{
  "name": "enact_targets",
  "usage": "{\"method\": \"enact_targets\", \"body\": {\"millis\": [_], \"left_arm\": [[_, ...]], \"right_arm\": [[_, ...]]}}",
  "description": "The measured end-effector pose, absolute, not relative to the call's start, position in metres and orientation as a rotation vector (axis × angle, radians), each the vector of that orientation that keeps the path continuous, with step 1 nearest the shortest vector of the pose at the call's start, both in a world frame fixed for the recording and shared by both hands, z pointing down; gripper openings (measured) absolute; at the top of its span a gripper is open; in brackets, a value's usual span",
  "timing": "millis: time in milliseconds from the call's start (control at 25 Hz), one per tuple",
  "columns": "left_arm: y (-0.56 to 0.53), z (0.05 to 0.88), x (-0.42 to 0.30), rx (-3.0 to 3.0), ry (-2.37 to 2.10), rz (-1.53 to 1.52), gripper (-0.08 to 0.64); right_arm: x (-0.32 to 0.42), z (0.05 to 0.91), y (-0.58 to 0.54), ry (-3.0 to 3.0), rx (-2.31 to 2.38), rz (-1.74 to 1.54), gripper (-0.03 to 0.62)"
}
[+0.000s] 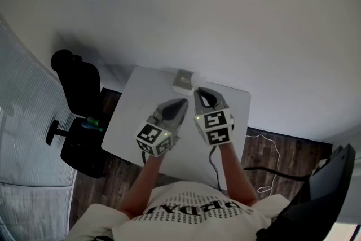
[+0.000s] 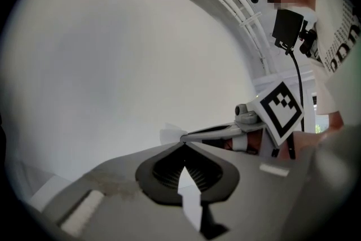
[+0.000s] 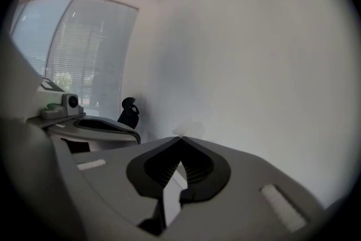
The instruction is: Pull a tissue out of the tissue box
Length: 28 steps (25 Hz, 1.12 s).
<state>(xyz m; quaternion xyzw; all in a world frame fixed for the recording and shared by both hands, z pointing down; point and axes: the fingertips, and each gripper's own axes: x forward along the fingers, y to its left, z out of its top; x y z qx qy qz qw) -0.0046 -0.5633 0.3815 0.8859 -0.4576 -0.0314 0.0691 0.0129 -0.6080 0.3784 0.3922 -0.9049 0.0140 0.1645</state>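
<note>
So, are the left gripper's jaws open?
No, the left gripper has its jaws together, with nothing between them.

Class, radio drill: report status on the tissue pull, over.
Left gripper shut. Right gripper shut. Tissue box at far edge of table; white tuft just beyond both grippers, pinched or not unclear. Nothing in the way.

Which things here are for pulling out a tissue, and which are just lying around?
For the job: tissue box; tissue, pinched by the shut right gripper; table under the box.
Lying about: black office chair; white cable on the floor.
</note>
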Motion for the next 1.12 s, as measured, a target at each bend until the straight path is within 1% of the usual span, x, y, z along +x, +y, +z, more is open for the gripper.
{"method": "enact_targets", "body": {"millis": [1120], "left_arm": [[-0.569, 0.384, 0.008, 2.664, -1.389, -0.079, -0.009]], "right_arm": [[0.023, 0.376, -0.604, -2.612, 1.071, 0.029, 0.008]]}}
